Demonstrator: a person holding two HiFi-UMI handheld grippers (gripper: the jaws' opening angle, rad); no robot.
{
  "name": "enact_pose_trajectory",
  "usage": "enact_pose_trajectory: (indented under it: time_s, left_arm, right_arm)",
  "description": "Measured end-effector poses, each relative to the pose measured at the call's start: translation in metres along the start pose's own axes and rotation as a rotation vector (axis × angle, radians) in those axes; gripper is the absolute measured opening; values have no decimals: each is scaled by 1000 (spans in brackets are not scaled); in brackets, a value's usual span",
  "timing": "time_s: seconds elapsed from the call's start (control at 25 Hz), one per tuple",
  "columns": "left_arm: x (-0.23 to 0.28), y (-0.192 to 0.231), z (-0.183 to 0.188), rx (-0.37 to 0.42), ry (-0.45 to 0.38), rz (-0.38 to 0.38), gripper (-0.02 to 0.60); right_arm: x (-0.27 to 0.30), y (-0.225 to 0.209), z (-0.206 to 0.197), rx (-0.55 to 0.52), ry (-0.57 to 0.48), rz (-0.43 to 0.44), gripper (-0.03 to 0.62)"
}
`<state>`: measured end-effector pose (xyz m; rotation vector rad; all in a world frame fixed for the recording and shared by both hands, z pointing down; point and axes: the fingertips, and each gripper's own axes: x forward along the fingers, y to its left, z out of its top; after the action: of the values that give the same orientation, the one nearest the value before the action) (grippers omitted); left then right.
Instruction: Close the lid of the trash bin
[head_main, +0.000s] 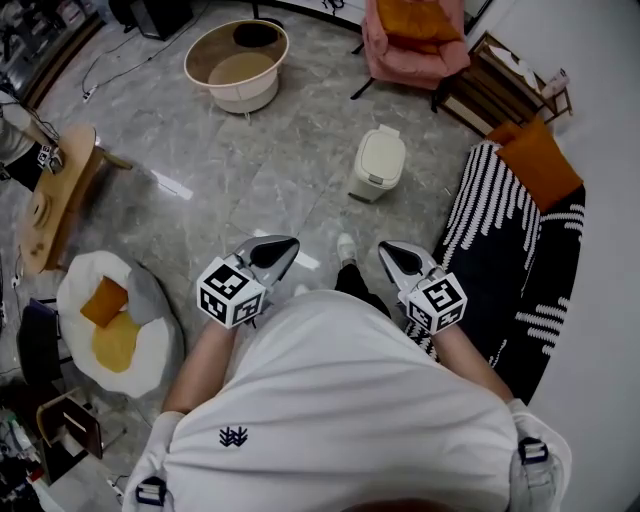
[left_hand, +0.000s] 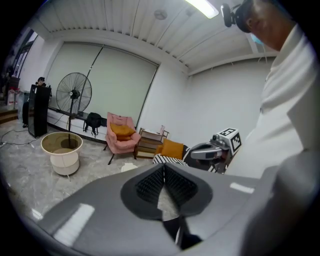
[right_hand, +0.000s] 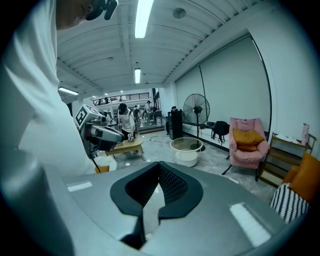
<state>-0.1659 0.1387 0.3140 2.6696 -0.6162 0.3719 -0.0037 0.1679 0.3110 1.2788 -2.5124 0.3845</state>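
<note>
The small white trash bin (head_main: 378, 163) stands on the grey marble floor about a step ahead of the person's shoes, its lid lying flat down on top. Both grippers are held at waist height, well short of the bin and not touching it. My left gripper (head_main: 283, 246) is shut, with nothing between its jaws. My right gripper (head_main: 391, 251) is likewise shut and empty. In the left gripper view the jaws of the left gripper (left_hand: 163, 167) meet at their tips, and a sliver of the bin (left_hand: 128, 168) shows beyond them. The right gripper (right_hand: 159, 166) shows the same touching tips.
A round cream tub (head_main: 237, 65) sits far left of the bin and a pink armchair (head_main: 415, 35) behind it. A black-and-white striped rug (head_main: 510, 240) with an orange cushion (head_main: 538, 160) lies right. An egg-shaped beanbag (head_main: 110, 325) and a wooden table (head_main: 55, 195) are at left.
</note>
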Motion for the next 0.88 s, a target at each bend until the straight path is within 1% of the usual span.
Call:
enact_pose_trajectory:
  time_s: [0.6, 0.88]
  left_arm:
    - [2, 5, -5, -1, 15, -4, 58]
    - [8, 5, -6, -7, 17, -3, 58]
  right_arm:
    - [6, 3, -2, 8, 0, -3, 2]
    - [7, -2, -4, 19, 0, -8, 2]
